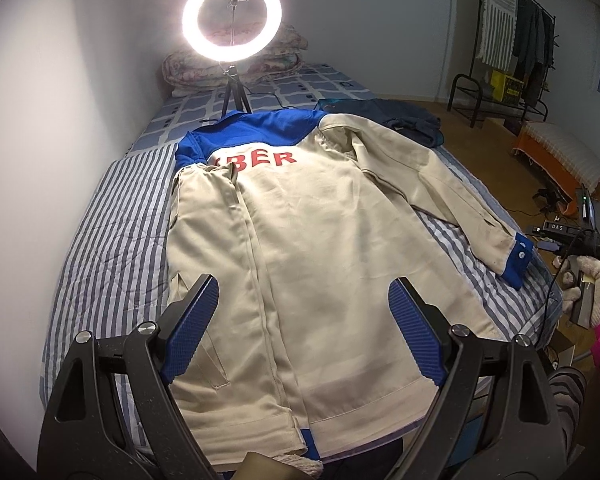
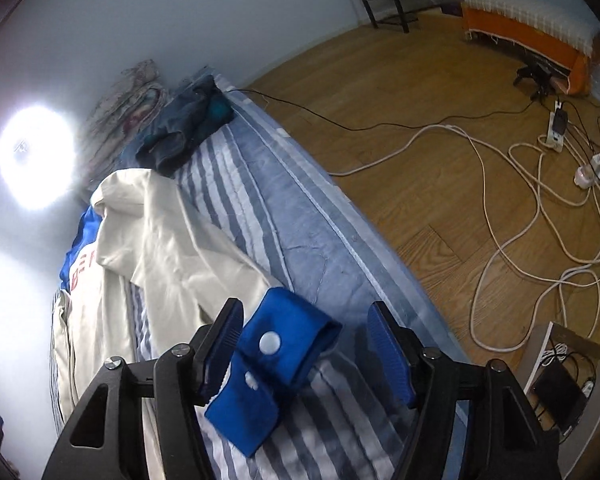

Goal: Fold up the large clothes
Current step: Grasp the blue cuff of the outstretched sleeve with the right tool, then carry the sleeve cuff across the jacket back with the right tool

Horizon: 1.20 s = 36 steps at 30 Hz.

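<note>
The left gripper (image 1: 300, 320) is nearest, low in the frame, its blue fingers (image 1: 192, 328) wide open above the jacket (image 1: 320, 220). The cream and blue jacket lies flat on the striped bed (image 1: 100, 240), filling the middle. In the right wrist view, the right gripper (image 2: 306, 348) has open fingers around the blue cuff (image 2: 276, 360) at the bottom, the left one just beside it.

A cream jacket (image 1: 300, 248) with blue yoke and red lettering lies back-up on the striped bed (image 1: 100, 240), one sleeve folded across it, apparently; the other sleeve's blue cuff (image 2: 276, 364) stretches sideways.
</note>
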### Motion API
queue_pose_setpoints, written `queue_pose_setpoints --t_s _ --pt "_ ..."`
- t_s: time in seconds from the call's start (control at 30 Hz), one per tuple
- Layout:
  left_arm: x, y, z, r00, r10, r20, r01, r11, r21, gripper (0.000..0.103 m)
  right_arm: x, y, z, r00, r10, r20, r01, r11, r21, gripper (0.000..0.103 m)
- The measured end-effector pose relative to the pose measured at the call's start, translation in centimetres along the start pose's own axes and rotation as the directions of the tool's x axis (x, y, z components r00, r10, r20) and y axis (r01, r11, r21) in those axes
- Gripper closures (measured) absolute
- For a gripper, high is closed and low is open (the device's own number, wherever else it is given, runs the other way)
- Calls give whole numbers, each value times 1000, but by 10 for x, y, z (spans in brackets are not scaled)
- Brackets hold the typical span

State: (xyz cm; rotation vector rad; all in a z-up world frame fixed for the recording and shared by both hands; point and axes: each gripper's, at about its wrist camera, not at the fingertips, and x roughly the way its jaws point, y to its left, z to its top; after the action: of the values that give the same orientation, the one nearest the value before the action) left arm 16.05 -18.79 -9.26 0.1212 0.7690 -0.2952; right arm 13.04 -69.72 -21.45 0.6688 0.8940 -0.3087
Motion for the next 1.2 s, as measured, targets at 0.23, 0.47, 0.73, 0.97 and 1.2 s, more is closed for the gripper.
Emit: queue_pose_setpoints --t_s 0.23,0.47,0.73,0.97,1.2 --pt "8 16 -10 999 30 -36 -31 999 -20 14 3 18 -1 999 -25 -25 23 996 -90 101" --pt "7 25 -16 999 35 -39 -36 999 -38 14 -50 55 -2 995 8 98 13 976 -216 103" --pt "2 28 -17 999 24 -26 -26 998 -49 14 -99 121 -20 979 128 160 -58 922 -383 103" --pt "0 38 -18 999 30 -17 -32 996 -87 14 -118 193 -74 970 219 102 -113 785 -608 103" --pt "4 51 -22 999 32 -27 -35 990 -134 14 -93 251 -160 967 234 -100 -218 564 -796 103"
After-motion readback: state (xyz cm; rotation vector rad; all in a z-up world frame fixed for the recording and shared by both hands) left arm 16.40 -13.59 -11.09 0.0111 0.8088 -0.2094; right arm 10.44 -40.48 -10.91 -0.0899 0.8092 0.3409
